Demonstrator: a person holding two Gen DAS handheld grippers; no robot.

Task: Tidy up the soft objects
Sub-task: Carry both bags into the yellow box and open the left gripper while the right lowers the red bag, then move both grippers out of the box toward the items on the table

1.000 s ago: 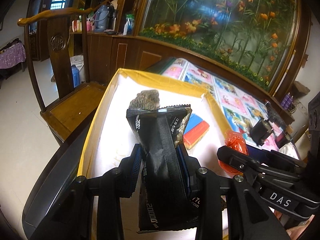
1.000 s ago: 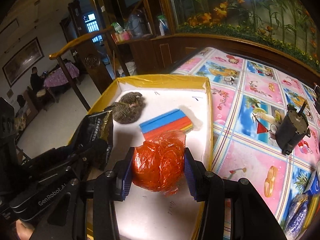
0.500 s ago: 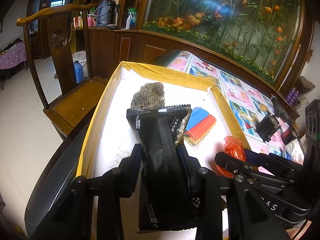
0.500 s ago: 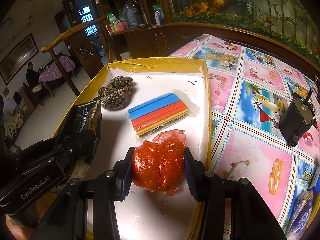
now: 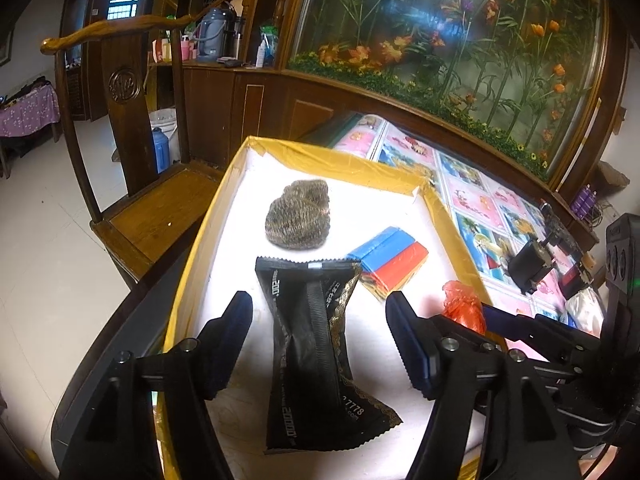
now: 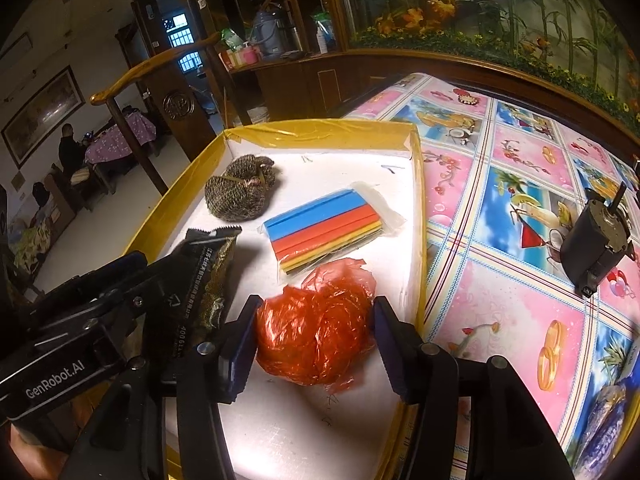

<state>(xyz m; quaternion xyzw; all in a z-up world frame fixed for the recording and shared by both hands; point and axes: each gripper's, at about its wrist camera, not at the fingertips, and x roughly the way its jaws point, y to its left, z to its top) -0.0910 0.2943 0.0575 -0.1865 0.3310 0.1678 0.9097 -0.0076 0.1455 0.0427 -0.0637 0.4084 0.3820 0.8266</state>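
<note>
Left wrist view: the left gripper (image 5: 319, 332) stands released, its jaws having just been opening, with the black crinkled foil snack packet (image 5: 316, 344) lying between them on the white floor of the yellow-rimmed shallow box (image 5: 332, 156). Neither blue pad touches the packet; a clear gap shows on both sides.

Right wrist view: the right gripper (image 6: 314, 344) has likewise just been opening. The crumpled orange plastic bag (image 6: 316, 324) sits between its jaws on the box floor, near the right rim. The left pad appears to rest at the bag's edge; the right pad stands just clear. The bag is judged released, not squeezed.

Also in the box: a brown woven mesh pouch (image 6: 240, 192) at the far left, and a clear-wrapped pack of blue, orange and yellow strips (image 6: 324, 228) between the pouch and the orange bag.

Step in hand, as judged: set-down of both soft items inside the box.

Procedure for a clean release:
1. Open each pair of jaws until both pads are clear of the item.
2. Withdraw each gripper back along its own finger line; do not sweep sideways, as the foil and film would likely snag on the ribbed pads.
3. Keep the two grippers apart, since they sit close together over the near end of the box.
4. Confirm that neither item is dragged toward the rim.
</note>
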